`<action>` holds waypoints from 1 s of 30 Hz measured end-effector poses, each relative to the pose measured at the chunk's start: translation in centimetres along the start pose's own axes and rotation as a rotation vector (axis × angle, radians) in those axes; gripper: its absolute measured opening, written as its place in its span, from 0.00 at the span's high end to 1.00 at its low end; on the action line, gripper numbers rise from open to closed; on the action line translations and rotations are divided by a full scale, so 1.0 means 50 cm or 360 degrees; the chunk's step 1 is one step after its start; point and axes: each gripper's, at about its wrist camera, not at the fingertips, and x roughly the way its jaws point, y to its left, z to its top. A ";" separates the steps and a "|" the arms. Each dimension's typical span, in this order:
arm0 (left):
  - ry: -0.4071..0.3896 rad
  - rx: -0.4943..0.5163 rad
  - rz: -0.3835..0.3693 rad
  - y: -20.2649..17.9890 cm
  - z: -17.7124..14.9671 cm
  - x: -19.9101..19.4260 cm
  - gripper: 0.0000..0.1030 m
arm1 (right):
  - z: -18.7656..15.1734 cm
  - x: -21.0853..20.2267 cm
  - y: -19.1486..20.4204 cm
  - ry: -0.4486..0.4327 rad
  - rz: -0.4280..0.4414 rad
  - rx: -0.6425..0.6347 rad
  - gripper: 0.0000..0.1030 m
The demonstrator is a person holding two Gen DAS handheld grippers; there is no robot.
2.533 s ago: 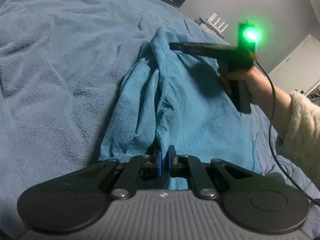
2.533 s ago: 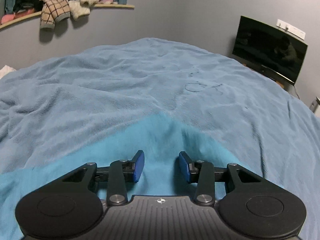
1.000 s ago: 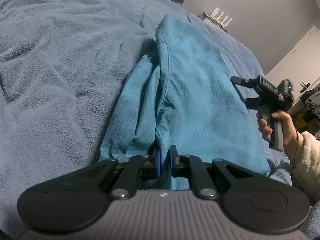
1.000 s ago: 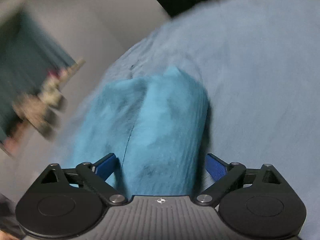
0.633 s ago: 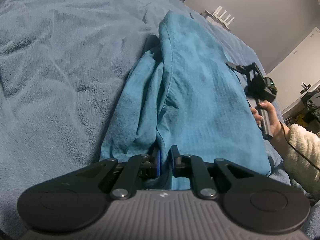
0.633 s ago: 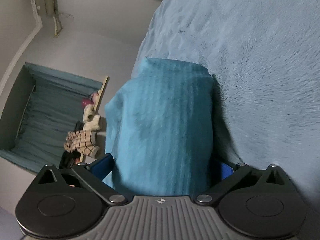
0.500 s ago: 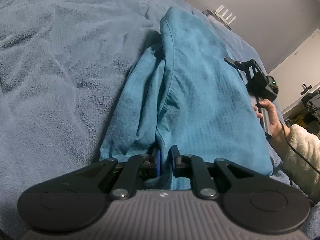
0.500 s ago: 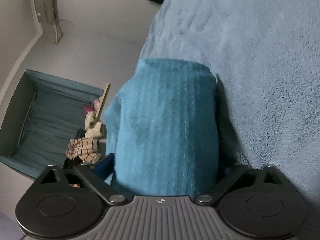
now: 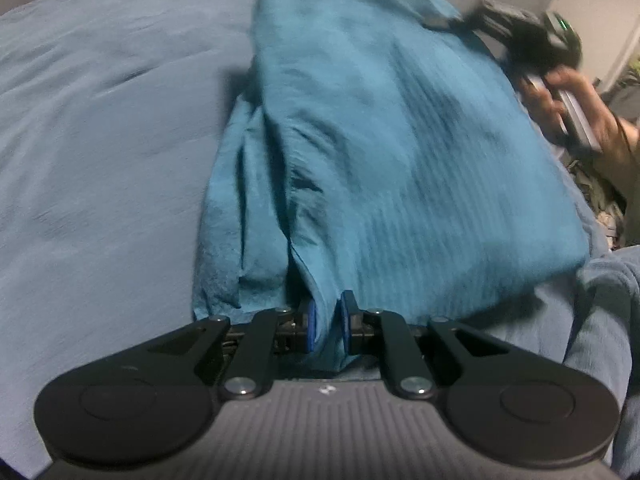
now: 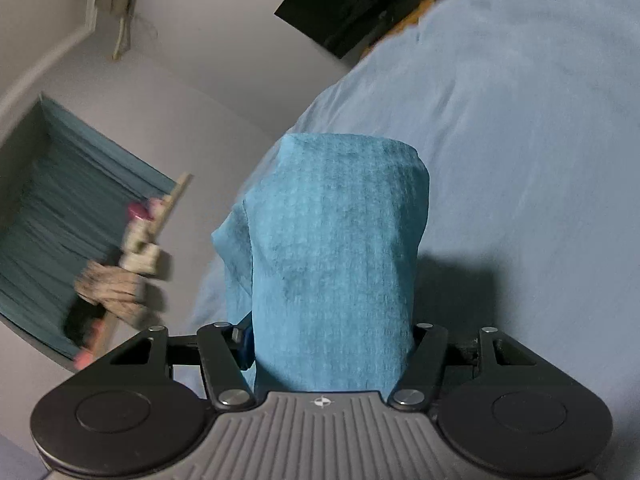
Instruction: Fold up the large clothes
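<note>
Left gripper point(image 9: 327, 326) narrow, blue pads pinching a hem of the teal garment point(image 9: 400, 140) at bottom centre. Garment spreads up through frame centre over the blue bed blanket point(image 9: 100, 140). Right gripper point(image 10: 332, 344) clamped on a thick fold of it at upper right; TV point(image 10: 352, 0) above.

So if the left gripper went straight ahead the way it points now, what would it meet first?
The teal garment: the left gripper already pinches its near edge, and the cloth lies straight ahead over the blue blanket. Depth is hard to judge.
</note>
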 end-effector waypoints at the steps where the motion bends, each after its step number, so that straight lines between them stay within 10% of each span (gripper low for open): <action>1: -0.0017 0.0006 -0.0017 -0.018 0.011 0.021 0.92 | 0.034 -0.011 0.002 0.0002 -0.0038 -0.0053 0.39; 7: -0.0048 0.0018 -0.0092 -0.063 0.038 0.100 0.92 | 0.167 -0.015 -0.035 0.0027 -0.0254 -0.0115 0.20; 15: -0.0111 0.0066 -0.0156 -0.055 0.040 0.077 0.92 | 0.122 -0.015 -0.104 -0.0204 -0.0579 -0.0002 0.03; 30: -0.0361 -0.0016 -0.0071 -0.062 0.004 -0.008 0.93 | -0.324 -0.301 0.107 -0.0398 -0.0863 -0.1060 0.15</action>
